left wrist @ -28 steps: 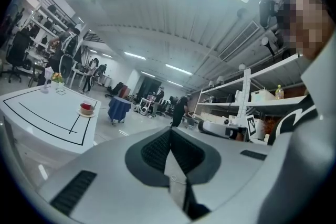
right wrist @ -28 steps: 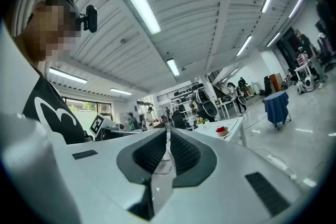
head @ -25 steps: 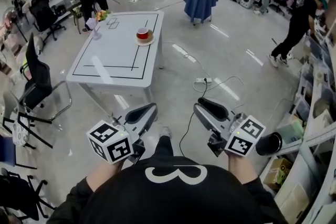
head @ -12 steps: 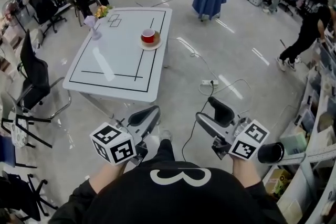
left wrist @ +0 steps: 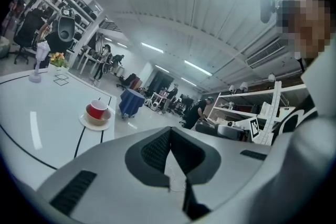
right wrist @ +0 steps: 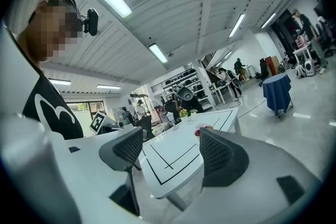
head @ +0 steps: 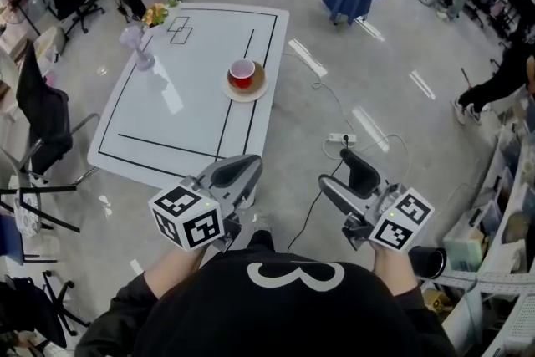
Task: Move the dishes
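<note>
Cup [head: 242, 69] is red, nested in tan bowl [head: 257, 80].

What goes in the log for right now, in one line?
stage: not started | left gripper: shut, empty | right gripper: open, empty | red cup: on plate, white table, untouched

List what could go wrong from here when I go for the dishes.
The cup, stacked on a plate, sits near the right edge of the table; a clumsy grab could push the stack off. A cable and power strip lie on the floor nearby, a possible trip hazard.
</note>
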`<action>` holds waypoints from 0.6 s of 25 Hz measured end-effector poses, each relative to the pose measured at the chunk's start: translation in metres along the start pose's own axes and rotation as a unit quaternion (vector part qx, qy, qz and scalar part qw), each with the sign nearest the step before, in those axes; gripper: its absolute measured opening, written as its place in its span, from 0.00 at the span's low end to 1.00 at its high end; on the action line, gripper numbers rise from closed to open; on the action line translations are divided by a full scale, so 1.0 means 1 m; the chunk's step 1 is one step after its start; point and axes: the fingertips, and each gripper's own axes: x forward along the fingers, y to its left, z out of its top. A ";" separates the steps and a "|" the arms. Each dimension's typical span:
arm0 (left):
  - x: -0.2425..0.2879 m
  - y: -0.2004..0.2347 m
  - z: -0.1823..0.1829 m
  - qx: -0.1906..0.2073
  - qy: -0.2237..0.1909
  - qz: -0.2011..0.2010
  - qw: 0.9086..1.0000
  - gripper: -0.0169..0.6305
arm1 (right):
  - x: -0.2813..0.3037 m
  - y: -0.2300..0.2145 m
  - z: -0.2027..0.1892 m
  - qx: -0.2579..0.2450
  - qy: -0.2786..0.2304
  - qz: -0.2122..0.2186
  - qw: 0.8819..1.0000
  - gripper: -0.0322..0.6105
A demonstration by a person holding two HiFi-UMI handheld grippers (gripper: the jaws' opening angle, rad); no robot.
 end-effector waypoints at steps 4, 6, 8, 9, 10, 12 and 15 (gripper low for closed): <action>0.026 0.042 0.023 -0.008 -0.004 0.016 1.000 0.03 | 0.040 -0.034 0.015 -0.002 0.012 0.012 1.000 0.56; 0.035 0.057 0.033 -0.008 -0.006 0.024 1.000 0.03 | 0.055 -0.046 0.022 -0.005 0.014 0.017 1.000 0.56; 0.042 0.070 0.039 -0.010 -0.009 0.036 0.999 0.03 | 0.066 -0.057 0.028 -0.003 0.014 0.023 1.000 0.56; 0.044 0.075 0.041 -0.013 -0.010 0.042 0.999 0.03 | 0.072 -0.061 0.030 -0.001 0.015 0.028 1.000 0.56; 0.047 0.079 0.042 -0.015 -0.010 0.049 0.999 0.03 | 0.077 -0.064 0.032 0.000 0.016 0.033 0.999 0.56; 0.051 0.089 0.044 -0.018 -0.011 0.063 0.998 0.03 | 0.089 -0.069 0.036 -0.003 0.019 0.047 0.999 0.56; 0.057 0.103 0.049 -0.022 -0.017 0.089 0.996 0.03 | 0.108 -0.079 0.040 -0.013 0.032 0.074 0.997 0.56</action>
